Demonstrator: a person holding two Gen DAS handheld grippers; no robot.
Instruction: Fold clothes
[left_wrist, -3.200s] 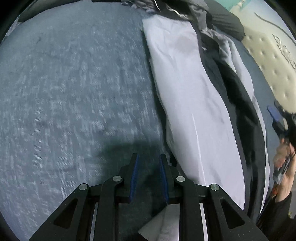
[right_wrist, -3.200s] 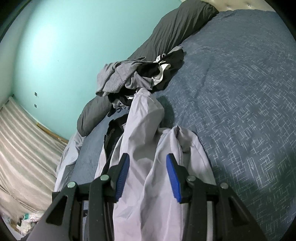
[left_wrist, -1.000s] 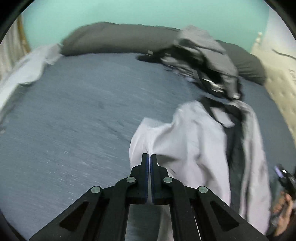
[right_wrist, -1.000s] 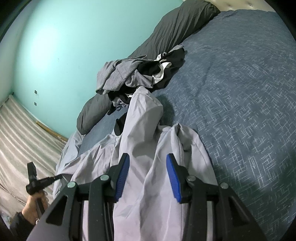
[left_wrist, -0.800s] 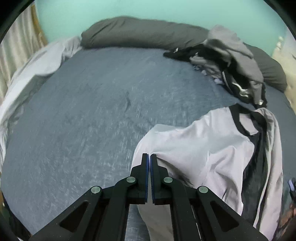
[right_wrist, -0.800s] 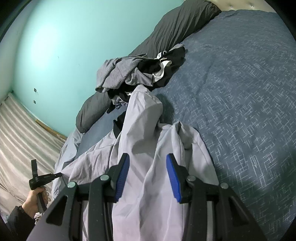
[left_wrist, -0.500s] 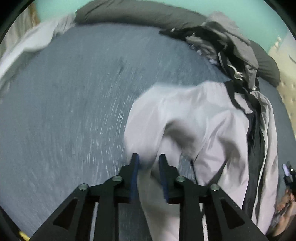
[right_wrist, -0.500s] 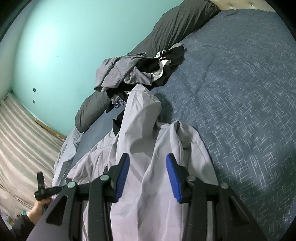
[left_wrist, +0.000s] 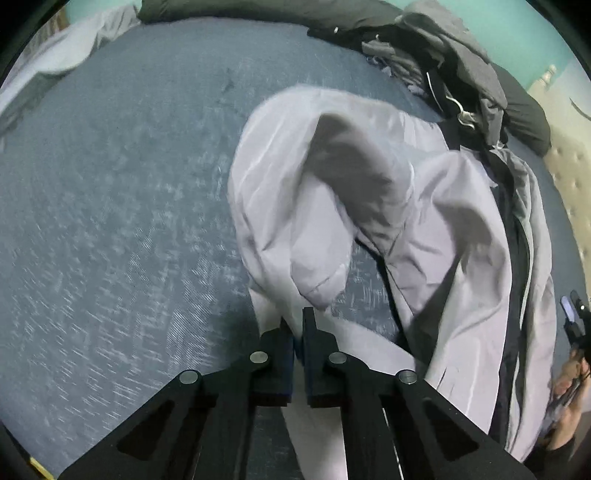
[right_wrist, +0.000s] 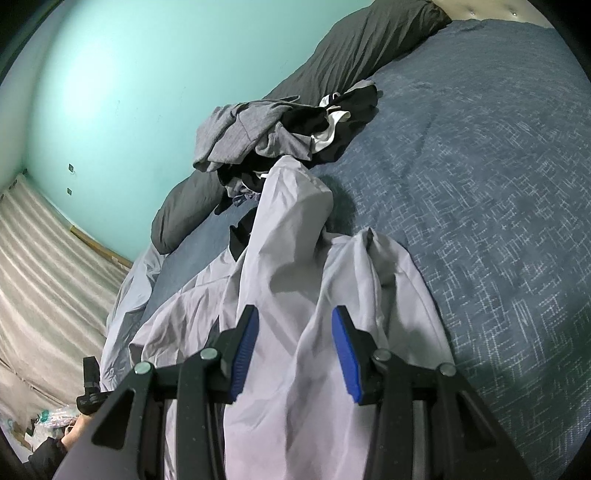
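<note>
**A:** Start big. What's the ground here?

**B:** The bed (left_wrist: 110, 221), with a blue cover, mostly bare. A dark bolster (right_wrist: 351, 48) runs along the bed's far edge, by the wall.

**A:** And the clothes?

**B:** A pile (right_wrist: 266, 136) of grey and black ones sits on the bed against that bolster. I'd guess they are waiting their turn, parked out of the working space.

**A:** So which one is being worked on?

**B:** The jacket (left_wrist: 424, 221), pale with a dark lining. It lies rumpled on the bed, nearer than the pile, and its far end just reaches the pile. One part arches up off the bed instead of lying flat.

**A:** Why arched?

**B:** The left gripper (left_wrist: 297, 325) has it. Its jaws have just been closing and now stand all but together, with a thin fold of jacket pinched at the tips. It points steeply down at the bed, probably to lay that part over the rest.

**A:** And the other one?

**B:** The right gripper (right_wrist: 293, 332) is about half open, low over the jacket's near end. Cloth bulges up between the pads, but I can't see them pressing it. I'd judge it is there to pin the jacket to the bed. The fold isn't done yet.
</note>
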